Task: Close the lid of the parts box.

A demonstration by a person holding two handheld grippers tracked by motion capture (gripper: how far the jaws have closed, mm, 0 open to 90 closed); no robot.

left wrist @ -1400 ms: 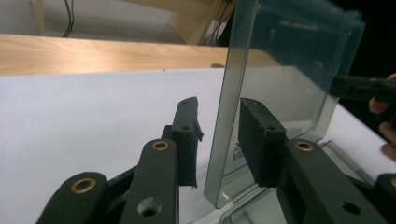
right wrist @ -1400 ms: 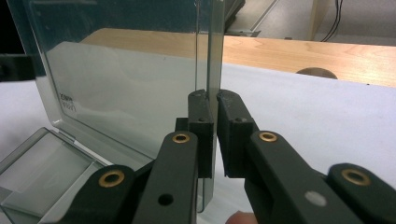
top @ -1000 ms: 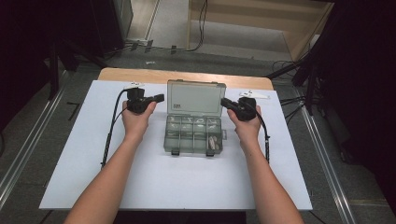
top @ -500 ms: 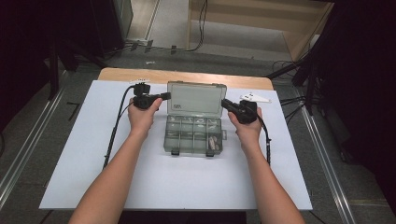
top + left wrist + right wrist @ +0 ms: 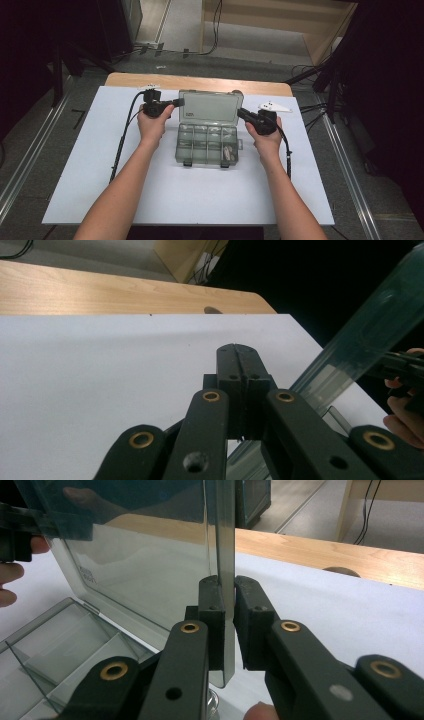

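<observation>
While left tongs point(image 5: 239, 365) sit closed (empty), right tongs point(image 5: 227, 610) pinch the lid point(image 5: 150, 555).

Right claw point(image 5: 227, 625) astride box lid point(image 5: 150, 555)

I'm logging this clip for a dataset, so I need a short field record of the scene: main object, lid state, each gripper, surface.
main object: clear plastic compartment box
lid: open, raised behind the tray
left gripper: jaws shut, tip at the lid's left edge, nothing seen between them
right gripper: jaws astride the lid's right edge; grip looks light, a slight gap shows on one side
contents: small items in a front right compartment
surface: white sheet on a wooden table
</observation>
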